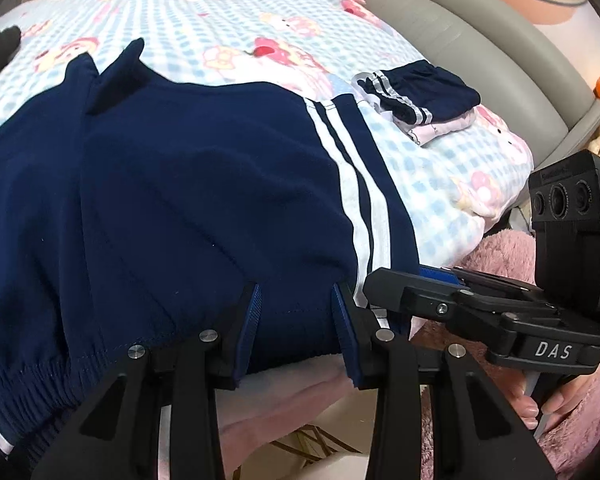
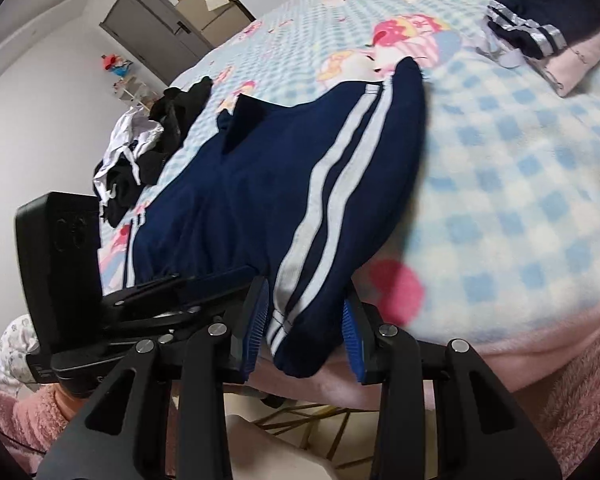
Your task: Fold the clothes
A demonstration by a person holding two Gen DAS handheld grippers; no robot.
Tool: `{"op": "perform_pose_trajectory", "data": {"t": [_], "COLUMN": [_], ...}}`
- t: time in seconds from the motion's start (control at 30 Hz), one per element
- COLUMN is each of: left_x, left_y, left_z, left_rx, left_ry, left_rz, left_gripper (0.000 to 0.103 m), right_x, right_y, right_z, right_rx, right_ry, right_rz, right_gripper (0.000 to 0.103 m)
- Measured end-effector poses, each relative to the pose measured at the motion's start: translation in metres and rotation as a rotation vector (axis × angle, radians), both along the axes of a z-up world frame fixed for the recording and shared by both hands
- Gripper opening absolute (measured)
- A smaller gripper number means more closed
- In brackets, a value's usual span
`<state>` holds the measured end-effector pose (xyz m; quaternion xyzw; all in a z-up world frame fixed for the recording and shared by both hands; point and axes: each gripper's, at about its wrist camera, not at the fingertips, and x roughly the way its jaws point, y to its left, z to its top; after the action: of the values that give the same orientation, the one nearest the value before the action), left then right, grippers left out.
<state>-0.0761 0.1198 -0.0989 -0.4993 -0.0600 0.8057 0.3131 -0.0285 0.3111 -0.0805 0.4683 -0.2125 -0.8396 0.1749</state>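
Note:
Navy track pants (image 1: 180,200) with twin white side stripes lie spread over a blue-checked cartoon blanket (image 1: 220,20). Their near edge hangs over the bed's side. My left gripper (image 1: 296,320) is shut on the plain navy part of that edge, and the cloth fills the gap between its blue pads. In the right wrist view the striped end of the pants (image 2: 280,180) hangs between the pads of my right gripper (image 2: 306,316), which is shut on it. The two grippers sit side by side, close together.
A folded navy garment with silver stripes (image 1: 420,92) rests on a pink folded piece at the far right. A pile of black and white clothes (image 2: 140,152) lies at the bed's left edge. A grey padded bed frame (image 1: 480,60) rims the bed. A pink fluffy sleeve (image 1: 572,420) is near.

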Motion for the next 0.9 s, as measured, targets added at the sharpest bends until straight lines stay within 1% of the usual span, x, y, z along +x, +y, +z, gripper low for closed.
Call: {"op": "perform_pose_trajectory", "data": {"t": [0.1, 0.17, 0.23, 0.27, 0.33, 0.37, 0.4, 0.43, 0.5, 0.53, 0.6, 0.63, 0.73, 0.77, 0.83, 0.9], "left_x": [-0.002, -0.002, -0.001, -0.001, -0.001, 0.0, 0.0, 0.001, 0.005, 0.009, 0.017, 0.018, 0.02, 0.019, 0.018, 0.018], "left_y": [-0.001, -0.001, -0.001, -0.001, -0.001, -0.001, -0.001, -0.002, -0.006, -0.008, -0.01, -0.011, -0.013, -0.013, -0.012, -0.007], "left_z": [-0.002, -0.003, -0.004, -0.004, -0.005, -0.005, -0.004, -0.001, 0.006, 0.013, 0.025, 0.03, 0.036, 0.036, 0.032, 0.027], "left_rx": [0.007, 0.007, 0.007, 0.007, 0.008, 0.009, 0.01, 0.014, 0.014, -0.028, -0.051, -0.029, 0.026, 0.038, 0.035, 0.051], "left_ry": [-0.014, -0.018, -0.018, -0.019, -0.022, -0.022, -0.021, -0.014, 0.02, 0.074, 0.149, 0.15, 0.14, 0.134, 0.116, 0.08], "left_rz": [0.005, 0.004, 0.003, 0.003, 0.003, 0.004, 0.006, 0.01, 0.04, 0.087, 0.109, 0.104, 0.083, 0.076, 0.073, 0.062], "left_gripper": [0.039, 0.039, 0.039, 0.039, 0.039, 0.039, 0.039, 0.039, 0.039, 0.039, 0.039, 0.039, 0.039, 0.039, 0.039, 0.039], "right_x": [0.001, 0.003, 0.007, 0.009, 0.009, 0.008, 0.008, 0.008, 0.006, 0.005, 0.006, 0.005, 0.005, 0.006, 0.008, 0.012], "right_y": [-0.001, -0.006, 0.0, 0.007, 0.016, 0.018, 0.018, 0.017, 0.004, -0.001, -0.001, -0.002, -0.003, 0.001, 0.01, 0.027], "right_z": [0.002, 0.007, 0.011, 0.011, 0.005, 0.001, -0.002, -0.004, -0.004, -0.004, -0.005, -0.005, -0.001, 0.0, 0.003, 0.005], "right_rx": [-0.019, -0.009, 0.016, 0.042, 0.091, 0.105, 0.085, 0.068, 0.08, 0.066, -0.009, -0.042, -0.011, -0.001, 0.022, 0.082], "right_ry": [0.019, 0.045, 0.067, 0.064, 0.019, -0.007, -0.019, -0.029, -0.02, -0.015, -0.003, 0.0, 0.025, 0.029, 0.037, 0.022], "right_rz": [-0.003, -0.036, -0.091, -0.122, -0.161, -0.171, -0.163, -0.154, -0.11, -0.083, -0.062, -0.061, -0.08, -0.106, -0.162, -0.259], "right_gripper": [0.037, 0.037, 0.037, 0.037, 0.037, 0.037, 0.037, 0.037, 0.037, 0.037, 0.037, 0.037, 0.037, 0.037, 0.037, 0.037]}}
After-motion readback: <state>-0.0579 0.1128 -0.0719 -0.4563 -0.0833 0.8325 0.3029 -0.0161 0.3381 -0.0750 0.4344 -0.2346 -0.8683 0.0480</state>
